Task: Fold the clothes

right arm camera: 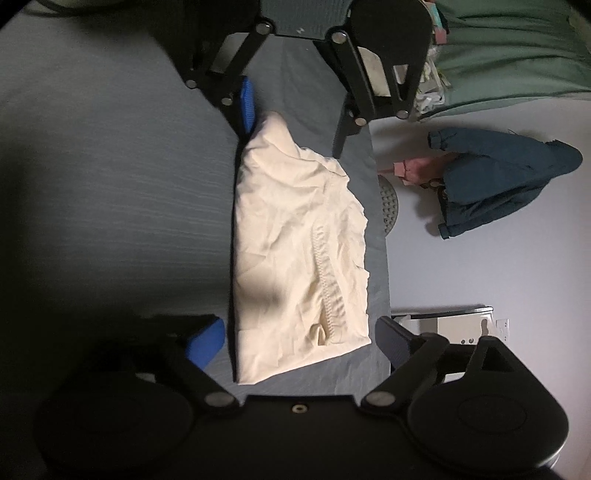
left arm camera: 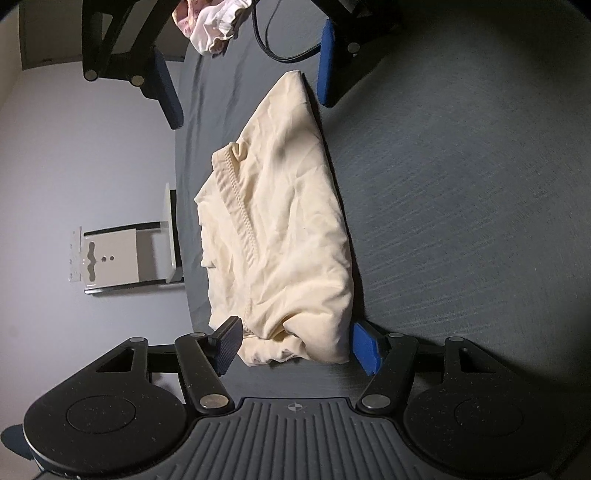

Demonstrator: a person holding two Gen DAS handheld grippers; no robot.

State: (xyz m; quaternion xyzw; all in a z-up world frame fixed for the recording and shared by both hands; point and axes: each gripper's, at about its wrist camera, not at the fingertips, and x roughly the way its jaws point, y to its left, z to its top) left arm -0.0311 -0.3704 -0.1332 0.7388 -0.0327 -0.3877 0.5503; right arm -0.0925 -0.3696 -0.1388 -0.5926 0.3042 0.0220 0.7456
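Left wrist view shows a cream folded garment [left arm camera: 280,229] lying down the middle of the frame on a dark grey fabric surface [left arm camera: 461,221], a stitched hem running along its left half and a small loop near its upper part. The left gripper [left arm camera: 295,345] at the bottom of the frame stands wide open, its blue-padded fingers either side of the garment's near end; whether the pads touch the cloth cannot be told. The right gripper [left arm camera: 251,83] comes in from the top of the frame, also spread wide, one blue finger just beside the garment's far corner. At the top centre a pink-and-white bundle of cloth [left arm camera: 207,26] sits beside a black cable [left arm camera: 273,48]. Left of the surface's edge lies a pale floor [left arm camera: 74,147] with a white bracket-like stand [left arm camera: 122,258] on it. In the right wrist view the garment [right arm camera: 295,251] again runs down the centre, close to the surface's [right arm camera: 110,166] right edge, with the right gripper [right arm camera: 299,343] gaping at the bottom and the left gripper [right arm camera: 295,122] at the top. At right, a dark blue garment [right arm camera: 498,184] and a pink one [right arm camera: 417,170] lie on the floor [right arm camera: 498,277], with a green fabric mass [right arm camera: 517,48] in the upper right corner.
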